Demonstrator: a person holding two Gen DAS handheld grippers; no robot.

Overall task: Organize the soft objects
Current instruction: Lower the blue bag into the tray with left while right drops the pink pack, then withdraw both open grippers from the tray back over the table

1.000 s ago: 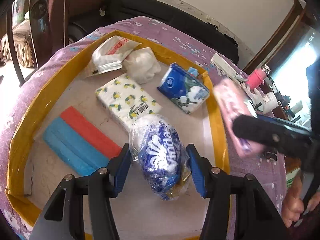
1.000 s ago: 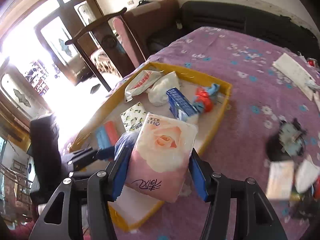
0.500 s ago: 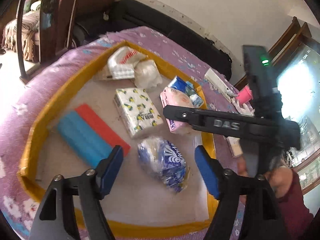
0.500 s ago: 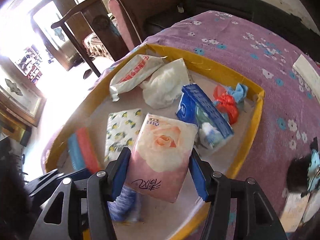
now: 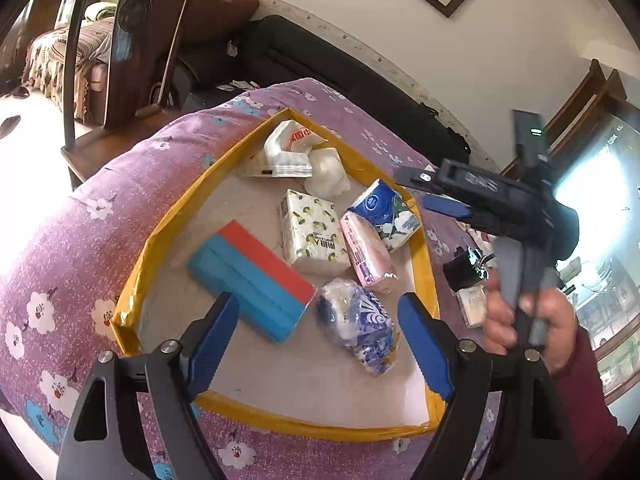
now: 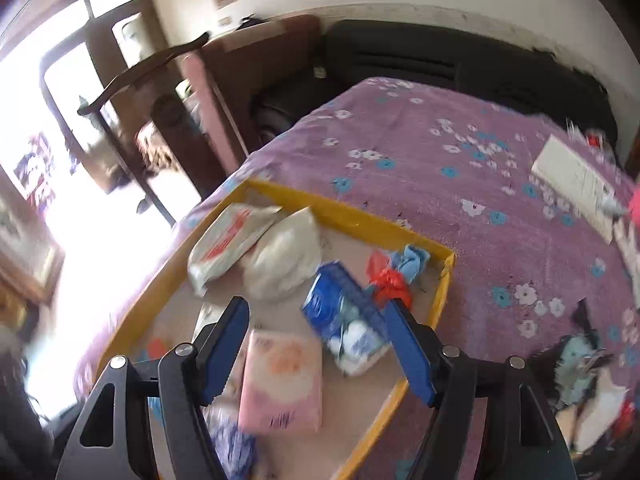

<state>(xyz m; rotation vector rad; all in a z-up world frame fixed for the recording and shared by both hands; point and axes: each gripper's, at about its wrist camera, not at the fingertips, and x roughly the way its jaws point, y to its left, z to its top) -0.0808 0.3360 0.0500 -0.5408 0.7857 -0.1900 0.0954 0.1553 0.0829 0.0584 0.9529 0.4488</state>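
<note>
The left gripper [image 5: 318, 342] has a black frame with triangular cut-outs, round silver screws at its joints and two blue fingers [image 5: 210, 340] with ridged inner edges. The right gripper [image 6: 316, 354] is built alike: black arms, silver screws, blue fingers [image 6: 410, 354]. Its black body carries pale lettering and a green light, and the hand [image 5: 524, 322] on its grey handle wears a maroon sleeve [image 5: 580, 412]

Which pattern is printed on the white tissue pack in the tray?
Small yellow lemons with green leaves on the white tissue pack, clearest in the left wrist view.
</note>
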